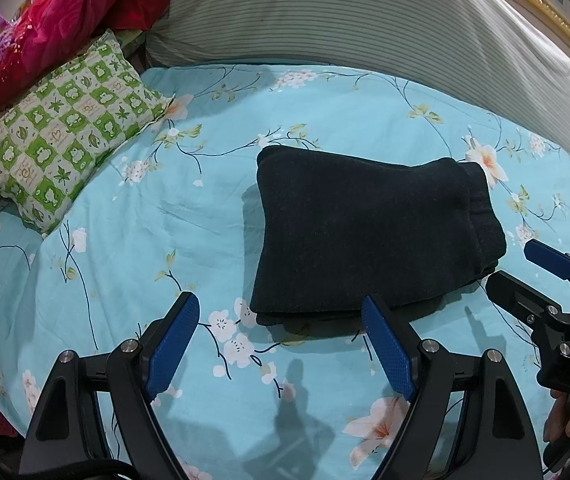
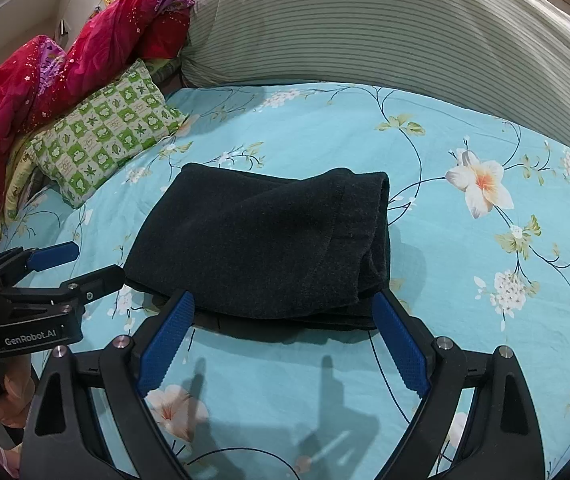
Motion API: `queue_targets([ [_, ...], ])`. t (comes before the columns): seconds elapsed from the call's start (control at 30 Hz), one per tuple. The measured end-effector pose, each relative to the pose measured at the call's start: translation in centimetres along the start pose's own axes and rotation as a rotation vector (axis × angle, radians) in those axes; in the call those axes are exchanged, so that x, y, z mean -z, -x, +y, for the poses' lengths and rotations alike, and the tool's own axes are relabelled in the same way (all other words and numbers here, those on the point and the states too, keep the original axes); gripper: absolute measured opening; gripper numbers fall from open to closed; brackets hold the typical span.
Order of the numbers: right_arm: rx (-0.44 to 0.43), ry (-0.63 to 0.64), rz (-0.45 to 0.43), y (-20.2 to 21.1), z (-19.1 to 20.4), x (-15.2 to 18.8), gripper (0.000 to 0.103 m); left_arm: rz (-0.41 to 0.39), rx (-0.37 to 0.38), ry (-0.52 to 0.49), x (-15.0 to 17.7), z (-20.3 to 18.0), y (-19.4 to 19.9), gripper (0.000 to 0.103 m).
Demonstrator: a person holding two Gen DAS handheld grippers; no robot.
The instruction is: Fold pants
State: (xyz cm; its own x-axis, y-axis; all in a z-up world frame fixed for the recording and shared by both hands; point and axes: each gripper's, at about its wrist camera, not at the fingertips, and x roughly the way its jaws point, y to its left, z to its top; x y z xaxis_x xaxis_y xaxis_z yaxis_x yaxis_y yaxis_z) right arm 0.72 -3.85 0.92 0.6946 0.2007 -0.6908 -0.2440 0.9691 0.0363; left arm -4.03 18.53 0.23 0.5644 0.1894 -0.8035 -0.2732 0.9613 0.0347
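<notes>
Just ahead of both spread tongs (image 1: pixel 281 312) (image 2: pixel 285 308), folded pants (image 1: pixel 369 232) (image 2: pixel 261 240)

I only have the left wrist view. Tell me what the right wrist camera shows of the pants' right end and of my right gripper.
Observer: The right gripper is open, its blue pads on either side of the near edge of the folded pants, gripping nothing.
Operator: Report the layers on the right.
Observer: At the right end the top layer curls over, with a stitched hem line running down it; more layers sit stacked under it.
Operator: Now say what lies right of the bundle.
Observer: Only the floral sheet, with a large white and orange flower printed there.
Operator: And the left gripper.
Observer: The left gripper is open beside the pants' left near corner.
</notes>
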Motion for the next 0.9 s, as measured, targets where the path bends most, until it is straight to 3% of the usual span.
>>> queue_targets([
  [0.9, -0.001, -0.006, -0.008, -0.2, 0.1, -0.9, 0.091, -0.025, -0.010, -0.010, -1.1, -0.4, 0.1, 0.083],
])
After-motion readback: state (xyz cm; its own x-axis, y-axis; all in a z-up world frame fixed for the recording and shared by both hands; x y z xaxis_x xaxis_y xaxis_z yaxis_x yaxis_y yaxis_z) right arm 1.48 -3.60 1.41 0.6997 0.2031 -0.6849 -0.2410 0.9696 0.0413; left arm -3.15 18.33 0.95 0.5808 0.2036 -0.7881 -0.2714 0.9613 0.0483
